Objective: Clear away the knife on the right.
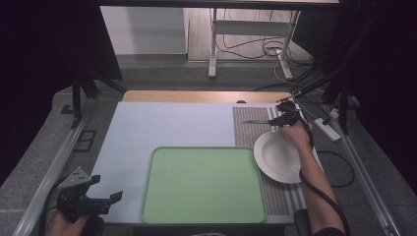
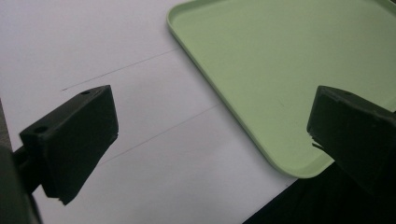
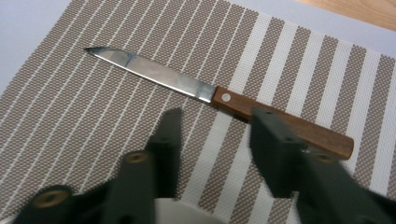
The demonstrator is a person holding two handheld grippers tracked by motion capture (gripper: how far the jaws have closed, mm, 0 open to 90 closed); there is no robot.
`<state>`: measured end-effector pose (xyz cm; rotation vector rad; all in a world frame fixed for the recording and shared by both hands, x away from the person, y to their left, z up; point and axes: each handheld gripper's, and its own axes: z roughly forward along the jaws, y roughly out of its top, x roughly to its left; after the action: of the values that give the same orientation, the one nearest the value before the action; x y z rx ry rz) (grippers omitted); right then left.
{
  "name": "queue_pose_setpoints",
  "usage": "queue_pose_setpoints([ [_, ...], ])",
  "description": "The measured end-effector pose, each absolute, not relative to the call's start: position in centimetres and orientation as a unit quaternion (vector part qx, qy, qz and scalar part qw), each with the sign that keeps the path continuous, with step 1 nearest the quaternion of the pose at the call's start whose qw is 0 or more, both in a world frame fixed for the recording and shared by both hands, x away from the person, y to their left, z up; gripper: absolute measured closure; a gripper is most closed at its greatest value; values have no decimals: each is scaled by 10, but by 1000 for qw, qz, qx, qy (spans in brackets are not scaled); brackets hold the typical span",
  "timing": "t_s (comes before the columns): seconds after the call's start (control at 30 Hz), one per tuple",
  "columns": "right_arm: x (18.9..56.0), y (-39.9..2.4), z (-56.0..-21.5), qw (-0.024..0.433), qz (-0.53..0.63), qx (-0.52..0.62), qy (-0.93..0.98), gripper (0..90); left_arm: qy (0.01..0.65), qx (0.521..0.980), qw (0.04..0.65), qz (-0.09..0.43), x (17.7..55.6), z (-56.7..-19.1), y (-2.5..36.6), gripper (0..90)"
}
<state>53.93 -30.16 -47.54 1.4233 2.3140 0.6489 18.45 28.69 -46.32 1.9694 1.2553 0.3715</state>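
Note:
A knife with a wooden handle [image 3: 280,121] and steel blade [image 3: 154,72] lies flat on a brown striped placemat [image 3: 70,121]. My right gripper [image 3: 217,119] hovers just above it with the jaws apart; the right jaw covers part of the handle and nothing is pinched between the pads. In the high view the right gripper [image 1: 284,118] is at the far right of the table, with the knife [image 1: 255,121] pointing left from it. My left gripper [image 1: 107,189] rests open at the near left corner, its jaws [image 2: 210,126] wide over the white table surface beside the green tray [image 2: 280,70].
A white deep plate [image 1: 280,157] sits on the placemat [image 1: 246,130] just near the right hand, and its rim [image 3: 187,215] shows under the right jaws. The large green tray [image 1: 204,149] lies at the near middle. Cables and a power strip [image 1: 327,129] lie right of the table.

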Motion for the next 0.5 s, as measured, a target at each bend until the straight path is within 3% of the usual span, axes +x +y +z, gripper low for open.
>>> queue_pose_setpoints([
  [0.17, 553, -306, -476, 163, 225, 498, 821, 900, 491, 771, 379, 145, 185, -463, 287, 17],
  [0.27, 561, -308, -480, 156, 224, 507, 817, 900, 492, 771, 379, 144, 185, -463, 287, 17],
  [0.5, 579, -311, -491, 194, 208, 514, 810, 900, 492, 771, 378, 144, 185, -463, 287, 17],
])
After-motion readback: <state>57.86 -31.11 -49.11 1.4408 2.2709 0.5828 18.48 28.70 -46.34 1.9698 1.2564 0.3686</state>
